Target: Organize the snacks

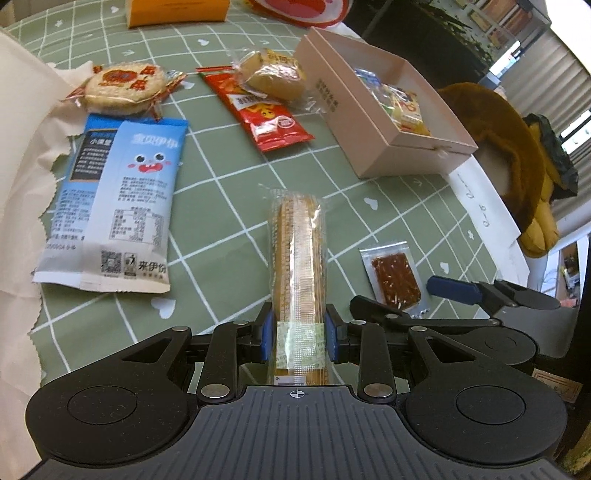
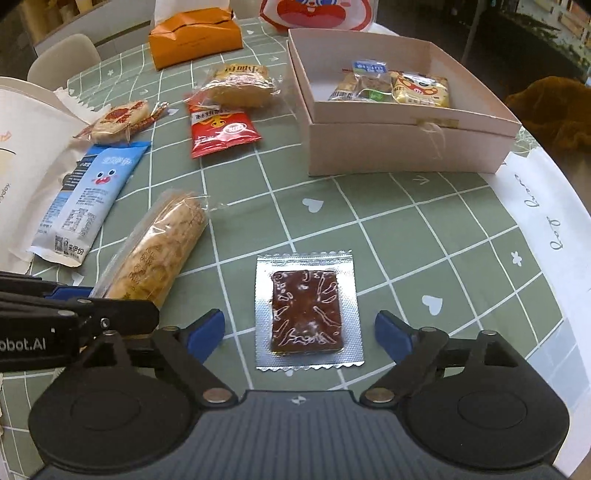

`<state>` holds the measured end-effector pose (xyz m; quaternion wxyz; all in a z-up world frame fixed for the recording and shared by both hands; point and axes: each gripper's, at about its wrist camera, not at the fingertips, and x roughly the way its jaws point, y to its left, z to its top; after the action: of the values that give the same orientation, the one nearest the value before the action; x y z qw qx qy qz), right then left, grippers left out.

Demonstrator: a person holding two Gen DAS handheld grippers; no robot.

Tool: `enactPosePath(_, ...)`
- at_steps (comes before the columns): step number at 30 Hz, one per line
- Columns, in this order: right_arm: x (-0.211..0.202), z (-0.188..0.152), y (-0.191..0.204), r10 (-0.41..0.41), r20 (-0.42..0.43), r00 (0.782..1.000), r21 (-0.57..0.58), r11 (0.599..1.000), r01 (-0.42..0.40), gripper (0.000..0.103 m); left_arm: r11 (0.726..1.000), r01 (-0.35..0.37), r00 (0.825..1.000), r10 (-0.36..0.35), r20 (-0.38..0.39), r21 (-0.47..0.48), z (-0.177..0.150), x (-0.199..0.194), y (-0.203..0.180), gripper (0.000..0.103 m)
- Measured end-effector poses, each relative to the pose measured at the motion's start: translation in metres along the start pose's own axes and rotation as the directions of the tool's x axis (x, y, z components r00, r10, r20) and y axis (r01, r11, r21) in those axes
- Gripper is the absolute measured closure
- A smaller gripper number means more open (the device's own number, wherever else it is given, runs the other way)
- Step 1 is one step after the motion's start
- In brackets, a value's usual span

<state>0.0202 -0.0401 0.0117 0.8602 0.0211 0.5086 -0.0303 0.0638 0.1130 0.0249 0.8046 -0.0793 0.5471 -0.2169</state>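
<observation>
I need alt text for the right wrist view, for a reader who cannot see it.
The open right gripper hovers over a flat foil snack packet on a green checked tablecloth. Behind stands a pink box with snacks; other packets lie to the left.

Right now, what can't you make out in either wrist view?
- Pink box, left wrist view: its near wall hides part of the contents.
- Orange bag, left wrist view: cut off by the top edge.
- Long biscuit pack, left wrist view: near end hidden behind the left gripper.
</observation>
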Motion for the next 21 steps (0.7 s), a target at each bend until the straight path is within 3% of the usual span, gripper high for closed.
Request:
enactPosePath(7,0.000,-0.001,0.006,0.019,-0.013,1.000,-0.014,1.000,-0.020,0.014,1.000,0.001,1.000,-0.001,0.001,-0.004,-0.003,-0.003,0.003,0.071)
enactPosePath(9,-0.002,-0.003,0.007,0.025,-0.007,1.000,-0.028,0.999,-0.025,0.022,1.000,0.003,1.000,-0.003,-0.001,0.000,-0.003,-0.003,0.002,0.071)
enactPosePath(11,-0.007,-0.004,0.009,0.028,0.009,1.000,-0.049,0.998,-0.028,0.043,1.000,0.001,1.000,-0.001,-0.004,0.006,-0.004,-0.003,0.001,0.071)
enactPosePath(15,-0.014,-0.004,0.008,0.039,0.020,0.999,-0.055,0.998,-0.037,0.049,1.000,0.000,1.000,0.001,-0.013,0.024,-0.005,-0.002,-0.004,0.071)
enactPosePath(17,-0.018,-0.004,0.007,0.039,0.026,0.999,-0.048,0.998,-0.038,0.057,0.999,0.001,1.000,0.000,-0.020,0.038,-0.005,-0.001,-0.007,0.071)
enactPosePath(18,-0.020,-0.004,0.006,0.039,0.029,0.999,-0.043,0.998,-0.038,0.069,0.999,0.002,1.000,-0.001,-0.023,0.045,-0.005,-0.001,-0.010,0.071)
enactPosePath(19,-0.021,-0.004,0.004,0.040,0.024,0.999,-0.041,0.998,-0.039,0.091,0.999,0.003,1.000,-0.002,-0.026,0.049,-0.005,0.000,-0.011,0.071)
enactPosePath(21,-0.022,-0.004,-0.001,0.052,0.008,0.999,-0.030,0.998,-0.052,0.093,0.999,0.008,1.000,-0.007,-0.030,0.053,-0.005,0.002,-0.014,0.071)
